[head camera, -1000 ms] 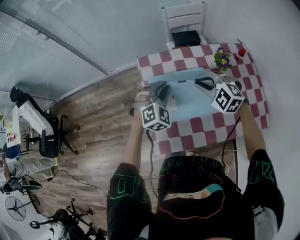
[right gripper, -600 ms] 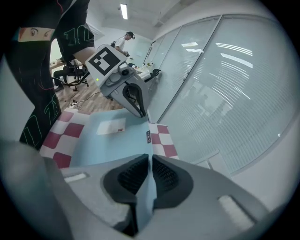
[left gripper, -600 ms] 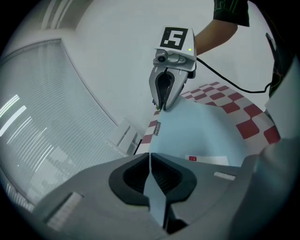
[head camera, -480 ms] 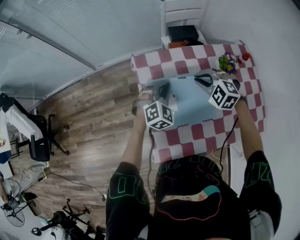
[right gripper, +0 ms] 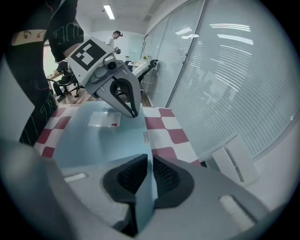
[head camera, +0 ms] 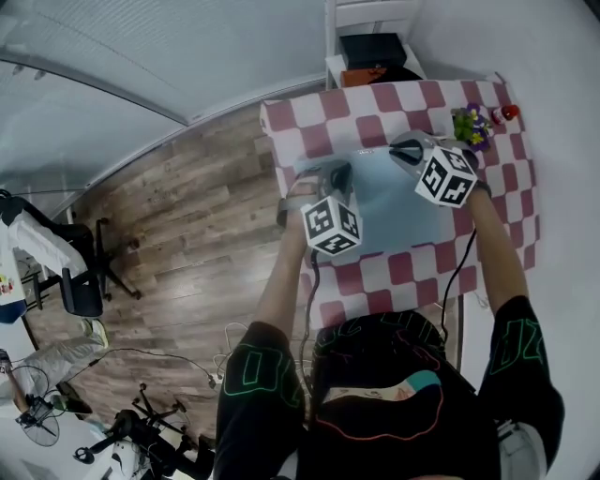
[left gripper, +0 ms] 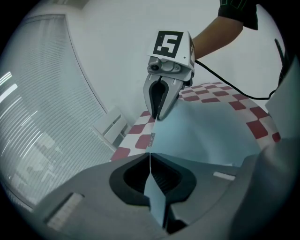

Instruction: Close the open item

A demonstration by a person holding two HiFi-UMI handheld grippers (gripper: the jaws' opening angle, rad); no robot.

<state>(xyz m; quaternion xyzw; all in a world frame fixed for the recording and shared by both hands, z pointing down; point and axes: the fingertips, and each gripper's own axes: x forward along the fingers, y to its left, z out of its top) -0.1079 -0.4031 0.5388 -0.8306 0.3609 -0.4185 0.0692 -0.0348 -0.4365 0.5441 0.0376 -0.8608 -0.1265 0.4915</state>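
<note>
A flat pale-blue plastic bag lies on the red-and-white checked tablecloth. My left gripper is at the bag's left end, and its pads are shut tight on the bag's thin far edge. At the right end of that same edge is my right gripper. Its jaws are opening, with a narrow gap between the pads, and the bag's edge still passes between them. Each gripper view shows the other gripper: the right one and the left one. A white label sits on the bag.
A small pot of flowers and a red object stand at the table's far right corner. Behind the table is a white chair carrying a black box. An office chair stands on the wooden floor to the left.
Both grippers stay at the bag's far edge. The left gripper has drifted a little to the right, and the head view has shifted slightly.
</note>
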